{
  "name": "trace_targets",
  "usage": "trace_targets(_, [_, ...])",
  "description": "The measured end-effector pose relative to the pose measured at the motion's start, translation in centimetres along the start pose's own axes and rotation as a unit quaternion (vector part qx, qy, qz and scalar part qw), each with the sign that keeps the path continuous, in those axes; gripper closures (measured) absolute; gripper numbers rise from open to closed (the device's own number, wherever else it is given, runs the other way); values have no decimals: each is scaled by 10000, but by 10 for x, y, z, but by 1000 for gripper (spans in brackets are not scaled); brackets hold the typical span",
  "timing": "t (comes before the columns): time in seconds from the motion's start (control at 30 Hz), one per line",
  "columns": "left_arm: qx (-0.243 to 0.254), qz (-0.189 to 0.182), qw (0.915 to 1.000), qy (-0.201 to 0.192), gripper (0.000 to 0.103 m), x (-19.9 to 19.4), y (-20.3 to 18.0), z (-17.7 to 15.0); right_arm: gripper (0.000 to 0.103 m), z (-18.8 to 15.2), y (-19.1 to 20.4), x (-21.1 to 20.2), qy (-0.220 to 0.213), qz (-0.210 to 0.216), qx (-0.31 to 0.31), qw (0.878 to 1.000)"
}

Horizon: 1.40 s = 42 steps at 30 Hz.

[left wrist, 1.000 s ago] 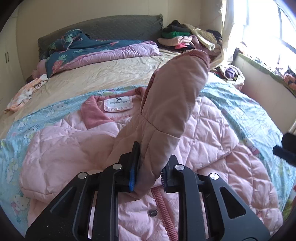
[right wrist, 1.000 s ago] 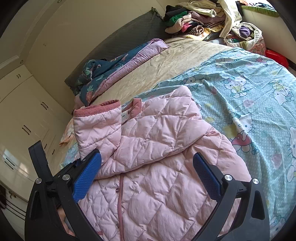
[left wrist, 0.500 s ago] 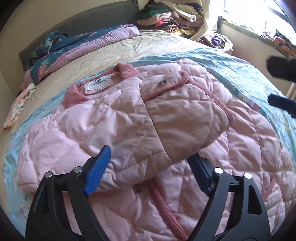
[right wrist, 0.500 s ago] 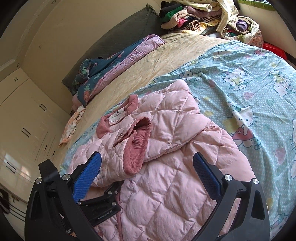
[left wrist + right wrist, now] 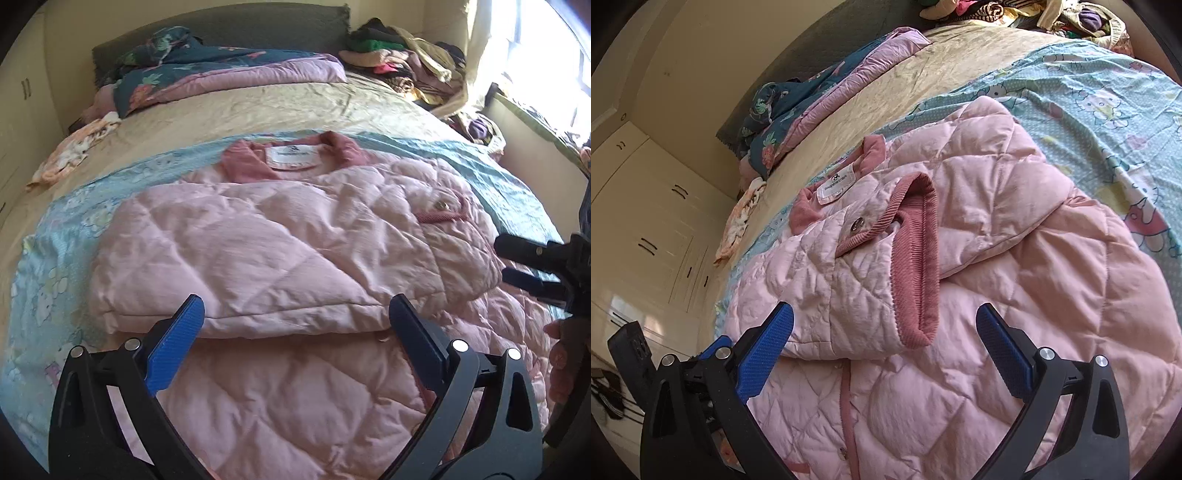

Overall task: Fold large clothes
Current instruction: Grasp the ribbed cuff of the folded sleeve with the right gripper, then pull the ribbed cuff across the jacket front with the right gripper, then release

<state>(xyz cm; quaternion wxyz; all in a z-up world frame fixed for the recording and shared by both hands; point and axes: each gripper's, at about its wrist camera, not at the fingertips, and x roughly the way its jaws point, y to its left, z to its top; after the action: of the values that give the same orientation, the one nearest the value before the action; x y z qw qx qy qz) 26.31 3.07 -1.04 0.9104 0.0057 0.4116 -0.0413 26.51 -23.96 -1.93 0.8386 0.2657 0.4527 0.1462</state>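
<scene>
Bed (image 5: 258, 107) w/ pink jacket (image 5: 280, 251) just beyond left claw (image 5: 295, 325)

My jacket (image 5: 280, 236) is showing pale pink w/ diamond quilting; collar (image 5: 343, 146) & cuff (image 5: 916, 258) are showing darker rose, ribbed; neck label (image 5: 291, 157) is reading white. Sheet (image 5: 1108, 96) under it is looking light blue w/ cartoon cat print, bedspread (image 5: 258, 107) beyond is looking tan. Duvet (image 5: 207, 70) is showing dark teal floral w/ lilac edge. My left gripper (image 5: 295, 332) & right gripper (image 5: 886, 339) are looking black w/ blue pads.
</scene>
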Motion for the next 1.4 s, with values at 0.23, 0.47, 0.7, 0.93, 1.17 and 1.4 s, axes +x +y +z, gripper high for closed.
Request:
trace_targets(0.23, [-814, 281, 9961, -178, 10, -19, 68, 1, 32, -1, 3, 24, 62, -124, 72, 9999])
trace_targets(0.47, [-1593, 330, 9864, -251, 10, -29, 116, -9, 81, -8, 20, 15, -344, -213, -778, 9961])
trace_targets(0.7, [-1815, 385, 9821, -320, 10, -33, 134, -5, 85, 22, 69, -26, -832, 106, -1554, 9843])
trace_targets(0.93, [-1962, 409, 9788, -433, 10, -30, 145, 12, 86, 75, 106, -56, -1308, 34, -2440, 9609])
trace_targets(1.17, [-1921, 245, 9805, -329, 10, -11, 137, 33, 86, 95, 75, -44, -1272, -302, -2333, 9636])
trace_targets(1.4, [-1691, 81, 9855, -98, 10, 16, 115, 42, 86, 82, 42, -16, -992, -582, -2072, 9715])
